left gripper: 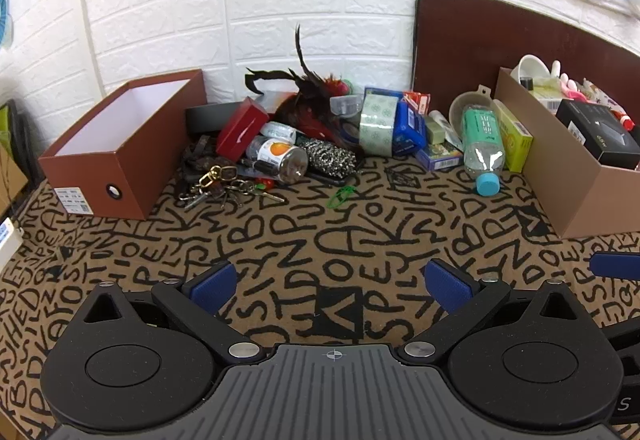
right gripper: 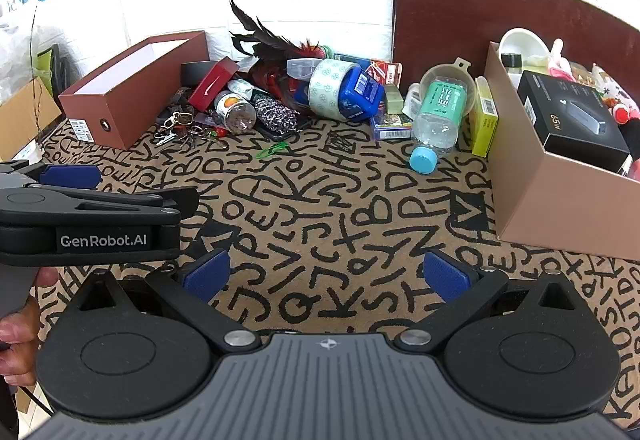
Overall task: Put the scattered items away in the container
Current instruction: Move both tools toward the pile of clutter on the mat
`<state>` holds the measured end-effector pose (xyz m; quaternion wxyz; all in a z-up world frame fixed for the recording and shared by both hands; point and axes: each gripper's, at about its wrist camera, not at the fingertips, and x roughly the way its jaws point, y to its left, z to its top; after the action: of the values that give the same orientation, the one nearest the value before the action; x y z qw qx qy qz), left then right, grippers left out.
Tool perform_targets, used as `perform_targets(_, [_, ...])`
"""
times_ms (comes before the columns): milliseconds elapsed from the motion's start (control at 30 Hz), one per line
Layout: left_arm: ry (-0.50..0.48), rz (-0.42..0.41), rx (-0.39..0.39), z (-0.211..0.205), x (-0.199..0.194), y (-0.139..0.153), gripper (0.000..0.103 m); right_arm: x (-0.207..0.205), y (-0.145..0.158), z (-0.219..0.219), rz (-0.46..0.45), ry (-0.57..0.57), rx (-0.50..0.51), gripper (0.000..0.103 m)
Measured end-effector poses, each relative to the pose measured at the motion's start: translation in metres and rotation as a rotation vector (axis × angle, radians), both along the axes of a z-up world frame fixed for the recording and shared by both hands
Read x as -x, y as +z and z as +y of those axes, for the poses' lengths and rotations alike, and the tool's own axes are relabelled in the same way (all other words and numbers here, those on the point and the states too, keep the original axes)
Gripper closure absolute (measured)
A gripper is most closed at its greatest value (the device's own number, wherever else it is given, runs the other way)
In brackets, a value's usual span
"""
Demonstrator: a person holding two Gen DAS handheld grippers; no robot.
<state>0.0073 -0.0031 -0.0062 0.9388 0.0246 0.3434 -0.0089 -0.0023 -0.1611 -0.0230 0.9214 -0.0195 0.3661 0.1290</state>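
Note:
A pile of scattered items lies at the back of the lettered mat: a water bottle with a blue cap (left gripper: 482,144) (right gripper: 438,116), a tape roll (left gripper: 376,124) (right gripper: 330,88), a jar (left gripper: 278,156) (right gripper: 236,112), a red box (left gripper: 242,128), a key bunch (left gripper: 216,184) (right gripper: 180,128), a green clip (left gripper: 340,196) (right gripper: 274,150) and dark feathers (left gripper: 308,88). An empty brown box (left gripper: 120,144) (right gripper: 132,88) stands at the left. My left gripper (left gripper: 330,282) is open and empty, well short of the pile. My right gripper (right gripper: 326,276) is open and empty too.
A tan box (left gripper: 560,160) (right gripper: 552,176) at the right holds a black box (right gripper: 572,120), a white bowl (right gripper: 520,44) and other things. A dark red board (left gripper: 500,40) leans on the white brick wall. The left gripper's body (right gripper: 88,216) shows at the right view's left.

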Motion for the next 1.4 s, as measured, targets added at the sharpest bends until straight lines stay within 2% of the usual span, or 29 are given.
perform_targets(333, [0.009,0.035,0.002,0.003,-0.015,-0.01,0.0,-0.014,-0.009,0.001,0.037,-0.006,-0.008,0.0])
perform_targets(567, [0.016,0.08,0.032,0.012,-0.032,-0.028,0.0,-0.03,-0.022,0.004,0.078,-0.011,-0.019,0.0])
perform_targets(933, [0.06,0.125,0.08,0.037,-0.076,-0.051,0.0,-0.072,-0.051,0.008,0.15,-0.01,-0.057,0.001])
perform_targets(1033, [0.079,0.116,0.084,0.048,-0.092,-0.05,0.0,-0.087,-0.057,0.016,0.132,0.026,-0.039,0.001])
perform_targets(1200, [0.104,0.115,0.118,0.067,-0.122,-0.051,0.003,-0.115,-0.062,0.037,0.046,0.096,-0.011,0.001])
perform_targets(1300, [0.095,0.122,0.119,0.074,-0.141,-0.057,0.009,-0.133,-0.065,0.05,0.003,0.14,-0.001,0.001])
perform_targets(1400, [0.092,0.155,0.121,0.078,-0.159,-0.07,0.02,-0.15,-0.069,0.062,-0.026,0.173,0.022,0.006])
